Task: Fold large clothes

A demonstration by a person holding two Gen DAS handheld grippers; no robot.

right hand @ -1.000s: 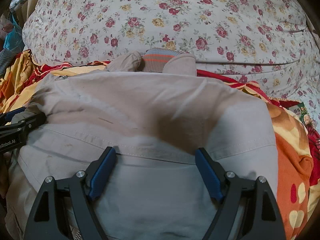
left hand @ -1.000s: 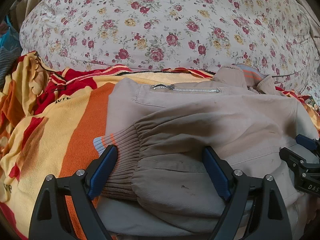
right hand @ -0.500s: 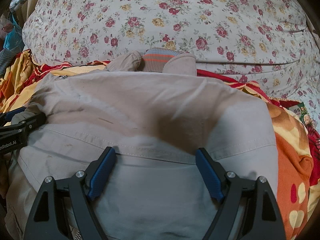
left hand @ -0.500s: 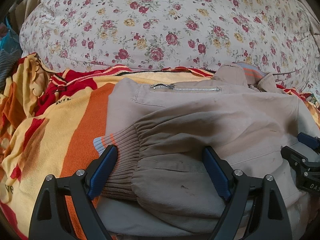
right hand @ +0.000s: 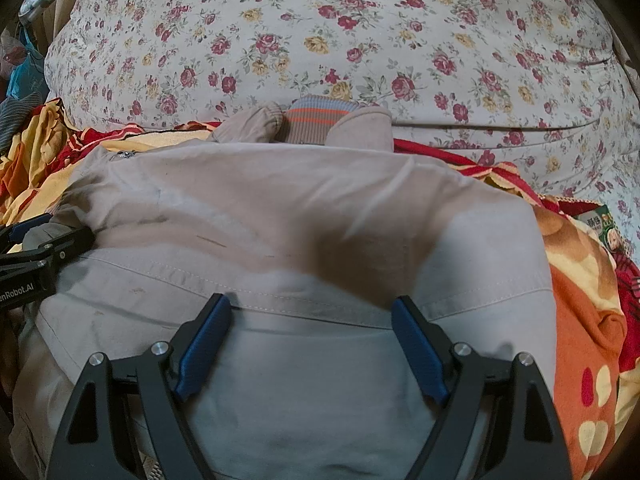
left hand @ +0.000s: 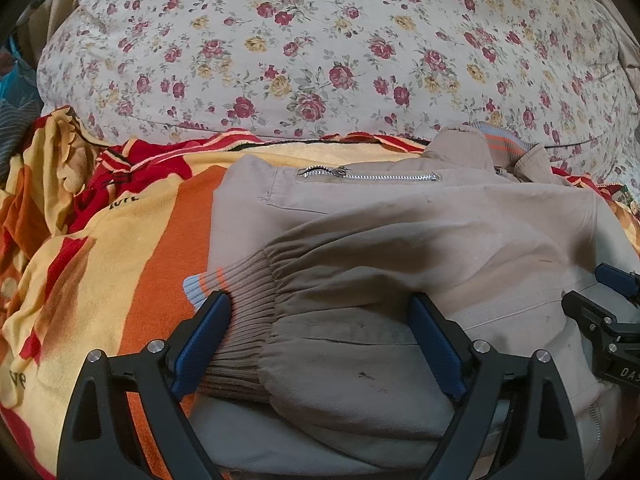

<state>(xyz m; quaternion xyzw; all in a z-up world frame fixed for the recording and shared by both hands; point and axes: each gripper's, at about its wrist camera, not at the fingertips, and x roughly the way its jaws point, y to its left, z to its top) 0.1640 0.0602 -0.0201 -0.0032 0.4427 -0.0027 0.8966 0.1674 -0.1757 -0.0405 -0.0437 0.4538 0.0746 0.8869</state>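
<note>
The left gripper (left hand: 318, 320), jaws spread and opening over the ribbed cuff (left hand: 236, 312) of the folded sleeve, and the right gripper (right hand: 310, 318), jaws wide and gripping nothing, both hover low over the beige jacket (right hand: 280, 216). The jacket lies on an orange blanket (left hand: 120, 264) before a floral pillow (left hand: 320, 48) — soft, uneven ground. A pinch might take one layer only, or snag blanket too — skewing the fold.
</note>
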